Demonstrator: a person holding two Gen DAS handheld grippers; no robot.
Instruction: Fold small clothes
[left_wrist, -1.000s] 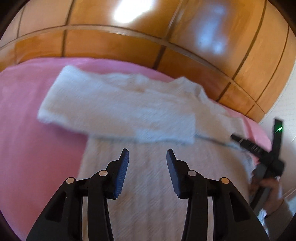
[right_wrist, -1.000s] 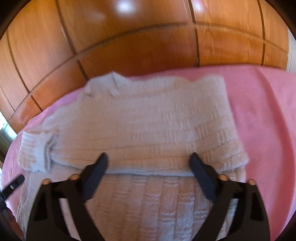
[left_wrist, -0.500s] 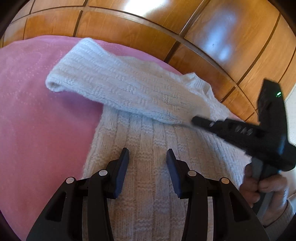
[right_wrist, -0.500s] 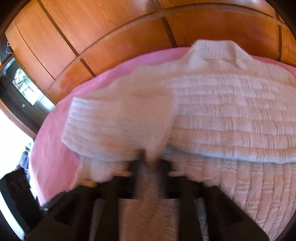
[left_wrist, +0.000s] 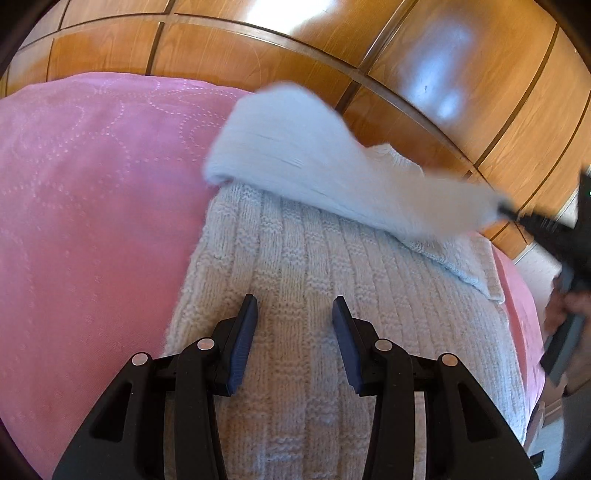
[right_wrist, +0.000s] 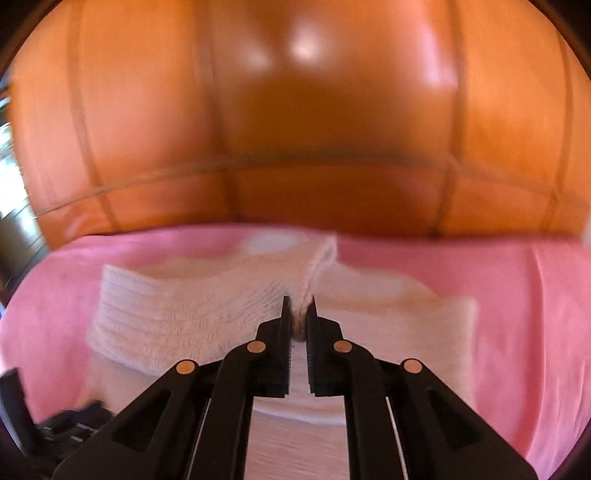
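Note:
A small white knitted sweater (left_wrist: 332, 280) lies on a pink bedspread (left_wrist: 92, 206). My left gripper (left_wrist: 294, 314) is open and empty, low over the sweater's body. My right gripper (right_wrist: 298, 314) is shut on a sleeve (right_wrist: 207, 310) of the sweater and holds it lifted; the sleeve stretches across the body. In the left wrist view the raised sleeve (left_wrist: 325, 170) is blurred and runs to the right gripper (left_wrist: 509, 206) at the right edge. The sweater's body also shows in the right wrist view (right_wrist: 399, 332).
A glossy wooden panelled headboard (left_wrist: 369, 55) stands right behind the bed and fills the top of both views, as in the right wrist view (right_wrist: 314, 129). Pink bedspread (right_wrist: 524, 317) spreads on both sides of the sweater. The person's hand (left_wrist: 565, 310) holds the right gripper.
My right gripper has closed on the sleeve and lifted it, pulling it to the right across the sweater. My left gripper has stayed open and shifted a little over the body.

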